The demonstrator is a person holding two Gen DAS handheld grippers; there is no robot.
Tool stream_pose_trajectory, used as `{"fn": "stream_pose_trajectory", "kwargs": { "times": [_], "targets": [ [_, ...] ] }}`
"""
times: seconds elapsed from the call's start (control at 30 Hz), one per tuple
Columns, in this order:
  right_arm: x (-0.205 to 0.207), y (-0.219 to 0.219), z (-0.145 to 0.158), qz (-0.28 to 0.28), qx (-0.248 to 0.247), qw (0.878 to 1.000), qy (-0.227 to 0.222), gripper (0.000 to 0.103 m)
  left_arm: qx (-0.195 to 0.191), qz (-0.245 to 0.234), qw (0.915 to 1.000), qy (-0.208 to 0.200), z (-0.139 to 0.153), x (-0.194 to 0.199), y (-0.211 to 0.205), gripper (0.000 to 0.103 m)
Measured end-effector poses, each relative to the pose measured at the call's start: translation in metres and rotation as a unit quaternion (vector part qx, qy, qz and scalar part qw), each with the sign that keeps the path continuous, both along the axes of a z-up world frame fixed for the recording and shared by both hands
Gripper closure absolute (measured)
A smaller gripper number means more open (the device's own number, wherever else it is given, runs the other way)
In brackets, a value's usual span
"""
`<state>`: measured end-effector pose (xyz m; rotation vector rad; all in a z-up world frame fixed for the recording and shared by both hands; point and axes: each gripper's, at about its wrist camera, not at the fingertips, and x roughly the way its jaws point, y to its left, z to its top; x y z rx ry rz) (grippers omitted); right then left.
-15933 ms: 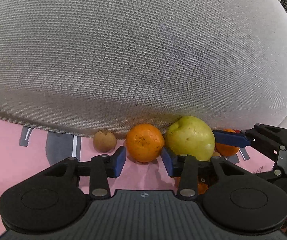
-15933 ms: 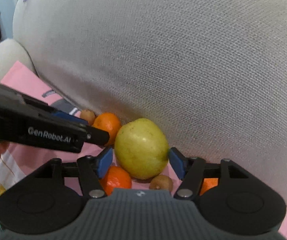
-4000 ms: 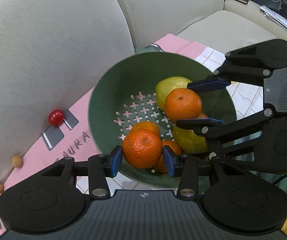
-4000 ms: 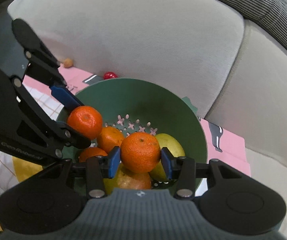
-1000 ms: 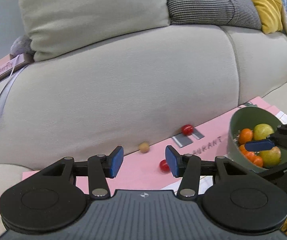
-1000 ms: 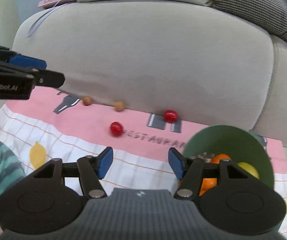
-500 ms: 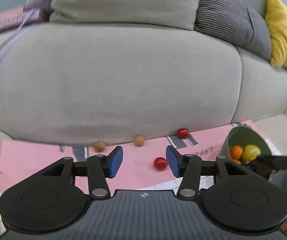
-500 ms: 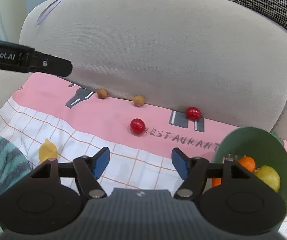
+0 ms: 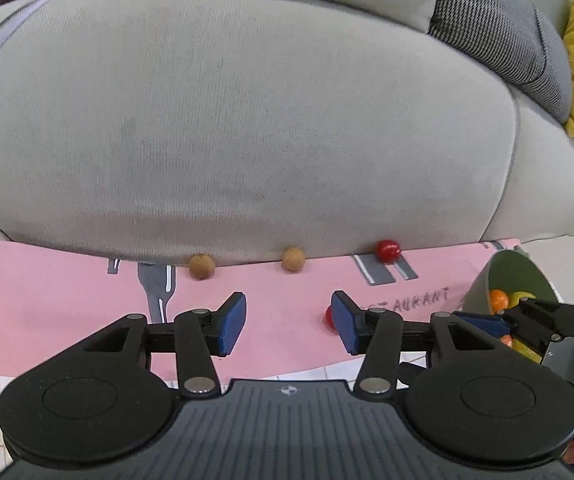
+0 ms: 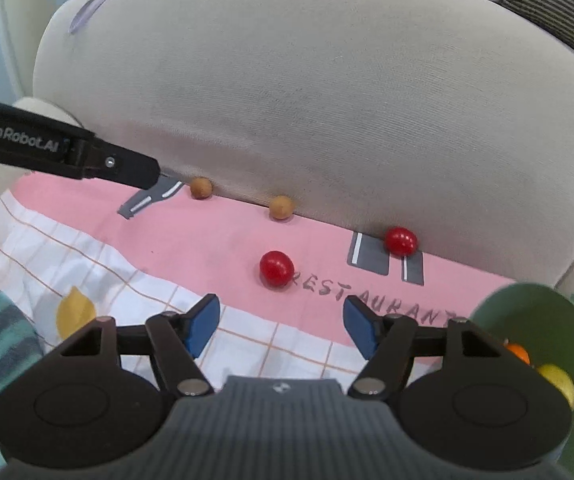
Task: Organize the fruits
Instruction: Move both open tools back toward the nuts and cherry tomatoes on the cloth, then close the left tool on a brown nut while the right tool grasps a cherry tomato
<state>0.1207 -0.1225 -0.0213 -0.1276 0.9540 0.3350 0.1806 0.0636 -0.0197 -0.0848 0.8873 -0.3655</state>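
Right wrist: green bowl (image 10: 535, 300), orange (image 10: 519, 353) + yellow fruit (image 10: 559, 380) inside

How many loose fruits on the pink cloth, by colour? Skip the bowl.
Red: 2, one by the cushion, one nearer
Tan-brown: 2, left and right, both against the cushion
Total: 4
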Motion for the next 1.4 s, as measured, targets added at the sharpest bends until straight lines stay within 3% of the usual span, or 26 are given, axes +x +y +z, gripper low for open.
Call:
{"fn": "stream_pose_trajectory", "kwargs": {
  "times": [0.23,0.47,0.67,0.9,1.0,1.4],
  "targets": [
    [0.016,0.012,-0.013,0.029,0.016,0.999,-0.014,0.054,0.017,0.007,0.9998,0.005,-0.018,0.015,0.000,0.049],
    [0.040,0.017,-0.036,0.029,0.018,0.999,0.002,0.069,0.047,0.009,0.9989,0.005,-0.030,0.038,0.003,0.049],
    [0.056,0.017,-0.055,0.023,0.014,1.000,0.013,0.069,0.075,0.012,0.9969,0.016,-0.048,0.061,0.006,0.052],
    [0.063,0.019,-0.069,0.025,0.016,0.999,0.023,0.072,0.075,0.028,0.9961,0.037,-0.073,0.083,0.015,0.054],
    [0.064,0.018,-0.071,0.023,0.014,0.999,0.018,0.078,0.075,0.033,0.9958,0.041,-0.082,0.090,0.015,0.056],
    [0.074,0.019,-0.072,0.031,0.013,0.999,0.013,0.078,0.104,0.043,0.9924,0.049,-0.112,0.118,0.008,0.058]
  ]
}}
